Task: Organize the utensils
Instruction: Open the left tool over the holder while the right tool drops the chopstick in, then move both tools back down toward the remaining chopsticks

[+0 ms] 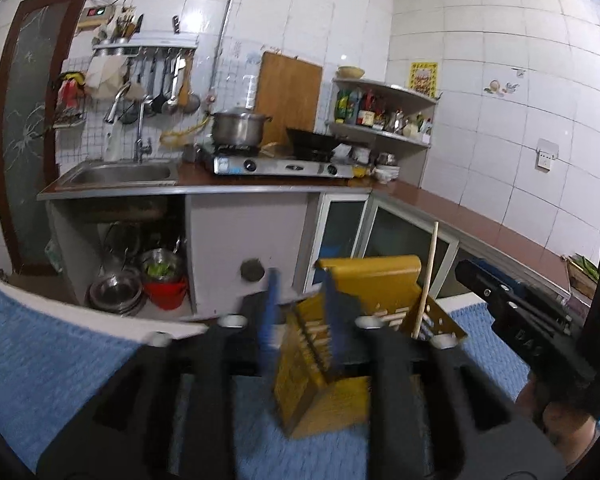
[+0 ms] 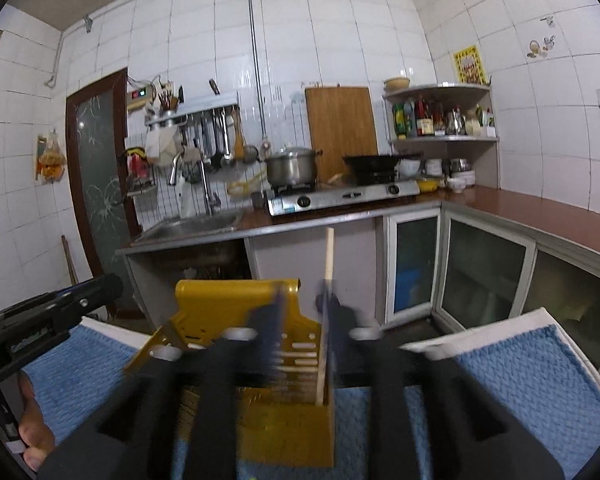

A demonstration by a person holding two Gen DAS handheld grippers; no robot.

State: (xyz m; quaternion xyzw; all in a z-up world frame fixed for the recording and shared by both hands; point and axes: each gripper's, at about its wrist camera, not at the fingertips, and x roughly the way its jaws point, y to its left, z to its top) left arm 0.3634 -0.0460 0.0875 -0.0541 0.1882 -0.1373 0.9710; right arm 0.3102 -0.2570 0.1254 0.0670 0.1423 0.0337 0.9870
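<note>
My left gripper point(image 1: 300, 312) points slightly downward at the yellow holder point(image 1: 364, 280), jaws parted and pressing on nothing. My right gripper point(image 2: 304, 320) angles down at the same holder from its other side, jaws also apart and empty. A hand point(image 2: 32, 436) grips the left tool's handle.

The utensil holder point(image 2: 236, 304) is mustard yellow with pale slots in its wall, and the chopstick point(image 2: 327, 300) standing in it is light, bare wood. It stands on a sky-blue towel point(image 2: 540, 380) with a knitted waffle pattern and a white border. Both grippers are black with dark blue fingers point(image 1: 272, 312). Behind, the wall tiles point(image 2: 320, 32) are glossy white with grey grout, the countertop point(image 1: 480, 220) is reddish brown, the cutting board point(image 2: 340, 128) orange-brown, and the basin point(image 1: 166, 292) under the sink red.
</note>
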